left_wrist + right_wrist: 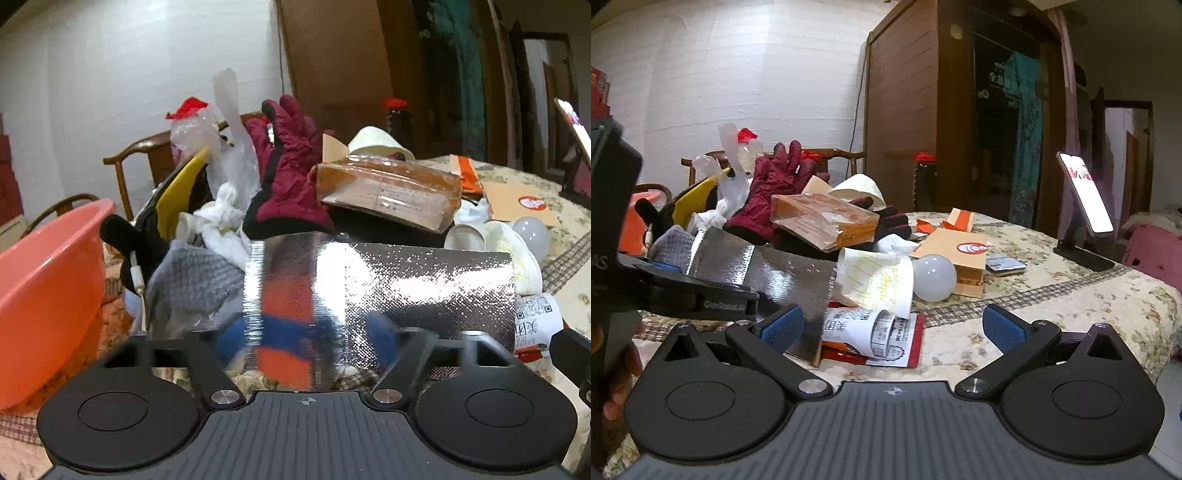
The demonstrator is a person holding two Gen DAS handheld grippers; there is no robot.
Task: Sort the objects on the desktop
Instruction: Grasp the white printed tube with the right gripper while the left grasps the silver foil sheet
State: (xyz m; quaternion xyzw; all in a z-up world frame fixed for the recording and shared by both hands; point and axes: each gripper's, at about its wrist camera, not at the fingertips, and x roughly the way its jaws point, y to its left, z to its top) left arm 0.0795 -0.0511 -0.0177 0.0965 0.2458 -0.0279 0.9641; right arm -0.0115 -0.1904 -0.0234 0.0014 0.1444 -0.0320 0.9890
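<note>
The left gripper (308, 332) grasps a shiny silver foil sheet (388, 288), lifted at 9 o'clock of the white light bulb (934, 277) on the floral quilted tablecloth (1071, 280). The right gripper (892, 326) stands released, pads wide apart, the foil's corner just beside its left pad

Bench (1071, 295) wearing floral quilted cover. Lying directly on it: white bulb (934, 277), tan envelope (955, 247), curled receipt (864, 332), black phone stand (1084, 254). Orange basin (44, 295) sitting at left edge. Mixed clutter heaping behind.
</note>
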